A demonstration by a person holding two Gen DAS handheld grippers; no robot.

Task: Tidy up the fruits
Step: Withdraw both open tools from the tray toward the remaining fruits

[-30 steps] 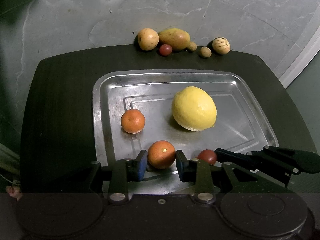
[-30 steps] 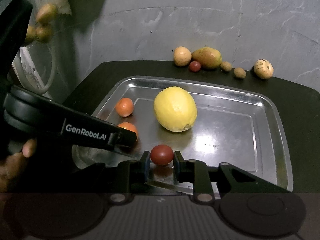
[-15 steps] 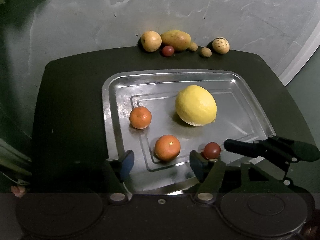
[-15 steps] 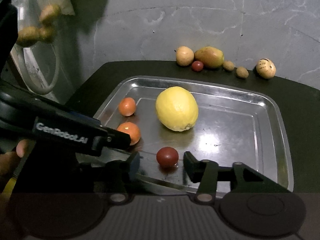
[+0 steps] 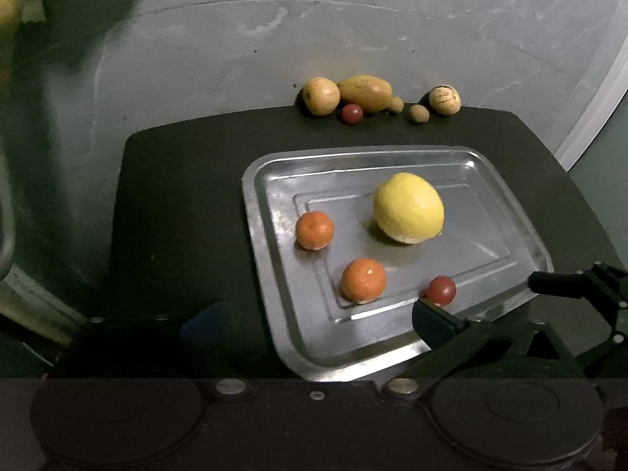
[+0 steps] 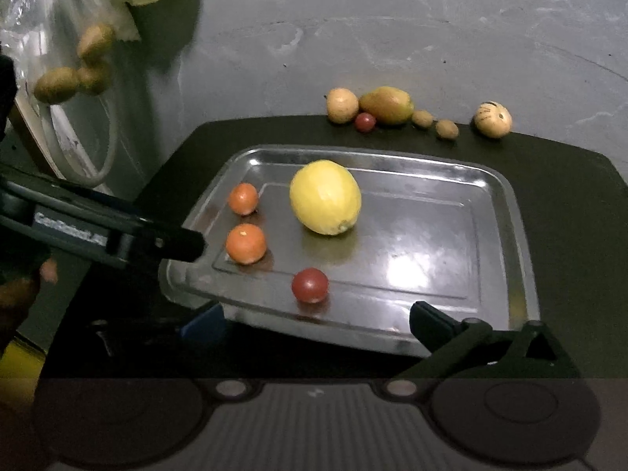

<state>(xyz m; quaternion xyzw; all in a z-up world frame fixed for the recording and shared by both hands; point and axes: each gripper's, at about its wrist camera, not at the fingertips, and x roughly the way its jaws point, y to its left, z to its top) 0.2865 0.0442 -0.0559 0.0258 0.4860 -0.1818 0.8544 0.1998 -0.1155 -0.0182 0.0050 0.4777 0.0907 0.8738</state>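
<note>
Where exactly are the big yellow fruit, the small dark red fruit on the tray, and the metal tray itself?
big yellow fruit (image 6: 325,197): right wrist view, middle of its skin.
small dark red fruit (image 6: 309,285): right wrist view, its centre.
metal tray (image 5: 257,180): left wrist view, its far left rim.

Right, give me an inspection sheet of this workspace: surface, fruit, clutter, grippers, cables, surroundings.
Surface: dark table carrying a metal tray.
Job's things: on the tray, a yellow lemon, two oranges and a red tomato, all apart from each other. Along the table's far edge, a row: round tan fruit, pear-shaped fruit, small red fruit, two small brown fruits, striped round fruit.
Clutter: nothing seen on the table.
Grippers: left gripper open, empty; right gripper open, empty, at the tray's near edge.
Cables: nothing seen.
Surroundings: grey marbled floor; a clear plastic bag holding brownish fruits at upper left.
</note>
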